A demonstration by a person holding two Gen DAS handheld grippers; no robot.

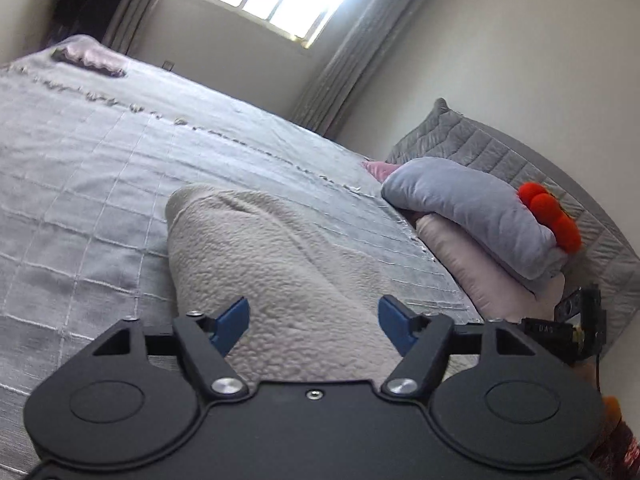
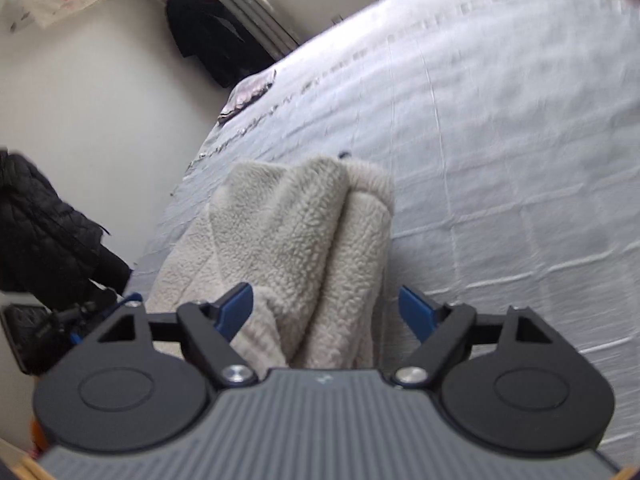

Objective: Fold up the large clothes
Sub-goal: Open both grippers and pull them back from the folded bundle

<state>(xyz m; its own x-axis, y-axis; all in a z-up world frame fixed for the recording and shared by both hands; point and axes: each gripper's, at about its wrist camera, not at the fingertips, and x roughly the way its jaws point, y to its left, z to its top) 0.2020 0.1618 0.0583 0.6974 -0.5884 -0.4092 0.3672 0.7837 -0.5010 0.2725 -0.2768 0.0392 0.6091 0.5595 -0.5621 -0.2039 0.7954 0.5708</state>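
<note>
Fleece fills the lower middle of both wrist views: a cream, nubby garment (image 1: 280,264) lying on the pale grey checked bedspread (image 1: 80,168). Seen from the left wrist, the left gripper (image 1: 314,320) is held low and tilted, its blue fingertips (image 1: 232,322) spread wide with the fleece running up between them, neither tip visibly pressing the cloth. At the right of that frame a grey cushion (image 1: 472,208) with orange-red pompoms (image 1: 550,216) sits on a pink pillow (image 1: 472,272). Seen from the right wrist, the right gripper (image 2: 326,314) likewise stands with its tips parted around a bunched, doubled-over ridge of the same fleece (image 2: 304,232), angled up the bed. A black jacket (image 2: 44,224) hangs at the left edge.
</note>
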